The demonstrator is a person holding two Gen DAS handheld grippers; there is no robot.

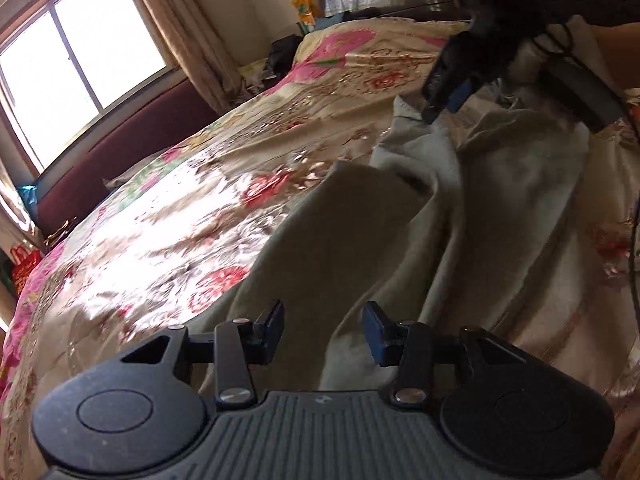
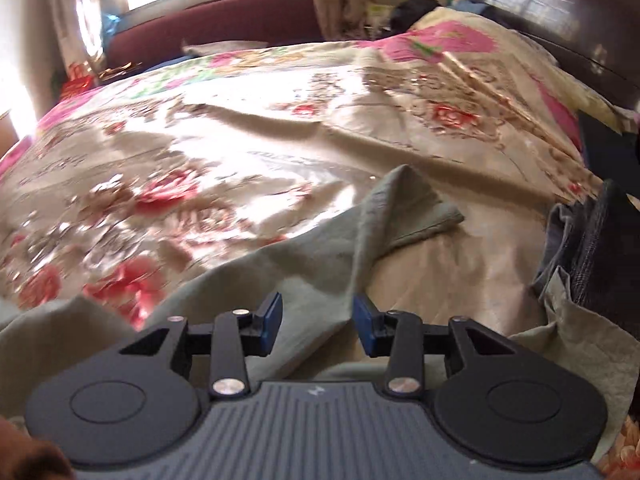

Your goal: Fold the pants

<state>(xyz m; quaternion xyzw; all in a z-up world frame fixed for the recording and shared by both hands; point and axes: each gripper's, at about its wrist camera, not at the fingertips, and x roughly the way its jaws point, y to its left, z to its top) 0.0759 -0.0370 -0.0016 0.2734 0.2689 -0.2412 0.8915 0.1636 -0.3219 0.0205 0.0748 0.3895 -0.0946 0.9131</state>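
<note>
Pale khaki pants point(image 1: 400, 216) lie rumpled across a floral bedspread point(image 1: 192, 208) near the bed's close edge, one end flopped over in a loose peak point(image 2: 408, 200) and creases running through the cloth. The left gripper point(image 1: 323, 330) hovers above a leg with its jaws spread wide and nothing between them; the right gripper point(image 2: 317, 326) is likewise parted and empty over a ridge of the fabric. In the left wrist view the right gripper also shows farther up the garment, though its grip cannot be made out there. The cloth looks light, limp and soft, likely to sag and slide on the glossy cover, so hems or the waistband edge seem the surest places to pinch.
</note>
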